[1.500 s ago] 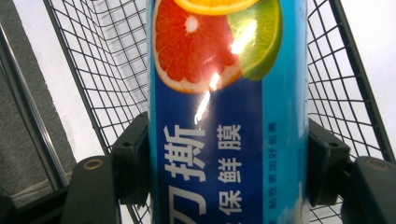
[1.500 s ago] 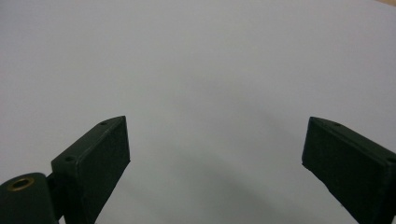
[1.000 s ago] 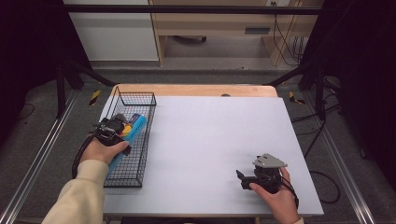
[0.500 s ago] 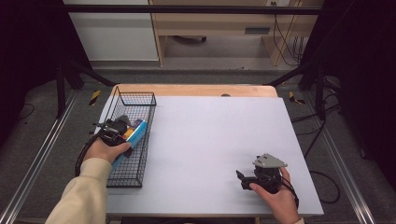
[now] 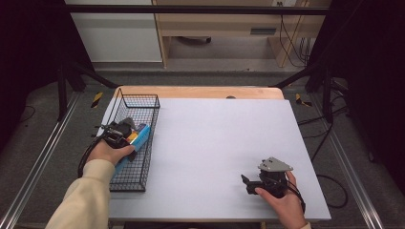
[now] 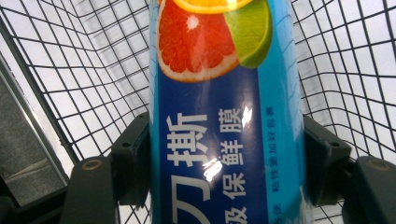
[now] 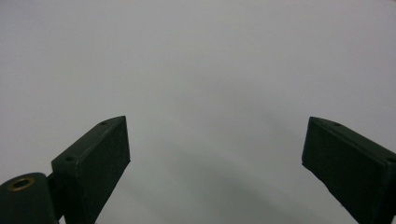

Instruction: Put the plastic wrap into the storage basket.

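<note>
Biggest risk here is probably the blue box [image 6: 224, 116] getting snagged on the wire basket [image 5: 143, 102], since it's long and held at a slant, so an end could be caught in the mesh or against the rim if it's lifted or swung carelessly. The glossy wrap could also let it slide between the pads if the grip is loosened a bit. The box, printed with citrus slices, is clamped across its width by the left gripper [image 5: 128, 135], jaws pressed tight against both sides, and it's held inside the basket at the left edge of the table [image 5: 215, 143]. Nothing else can be made out in the basket. The right gripper [image 5: 246, 183] is rested on the bare table near the front right, jaws spread wide, nothing between them.
</note>
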{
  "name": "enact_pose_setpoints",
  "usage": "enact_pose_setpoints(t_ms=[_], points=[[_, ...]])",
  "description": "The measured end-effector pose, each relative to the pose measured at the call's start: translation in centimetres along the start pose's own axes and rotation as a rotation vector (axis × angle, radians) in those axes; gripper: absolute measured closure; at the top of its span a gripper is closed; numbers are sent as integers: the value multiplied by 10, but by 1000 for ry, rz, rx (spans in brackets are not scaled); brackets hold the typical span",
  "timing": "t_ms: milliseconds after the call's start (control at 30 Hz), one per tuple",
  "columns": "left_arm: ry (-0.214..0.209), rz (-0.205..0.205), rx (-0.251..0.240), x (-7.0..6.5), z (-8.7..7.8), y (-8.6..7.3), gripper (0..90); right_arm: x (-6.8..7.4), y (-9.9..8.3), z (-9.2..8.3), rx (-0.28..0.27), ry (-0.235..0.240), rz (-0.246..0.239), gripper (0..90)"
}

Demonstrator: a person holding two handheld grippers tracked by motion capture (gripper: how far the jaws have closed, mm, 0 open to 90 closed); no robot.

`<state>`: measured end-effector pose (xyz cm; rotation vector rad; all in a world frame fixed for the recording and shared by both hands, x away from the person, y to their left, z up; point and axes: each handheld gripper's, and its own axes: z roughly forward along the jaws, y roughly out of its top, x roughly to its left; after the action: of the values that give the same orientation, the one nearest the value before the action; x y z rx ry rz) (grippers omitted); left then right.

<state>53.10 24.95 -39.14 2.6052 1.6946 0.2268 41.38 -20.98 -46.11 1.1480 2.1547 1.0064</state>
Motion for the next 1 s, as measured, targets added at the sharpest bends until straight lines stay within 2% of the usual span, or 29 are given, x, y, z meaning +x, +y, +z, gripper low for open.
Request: enact_pose_setpoints(t_ms=[433,767,1000], points=[[6,5,4,-2,0,0,310,0,-1,1,10,4,-6,81],[43,31,-8,-6,-1,0,303,1,-1,1,11,8,-9,80],[46,34,-16,-6,-2,0,298,1,-1,2,13,9,-9,80]])
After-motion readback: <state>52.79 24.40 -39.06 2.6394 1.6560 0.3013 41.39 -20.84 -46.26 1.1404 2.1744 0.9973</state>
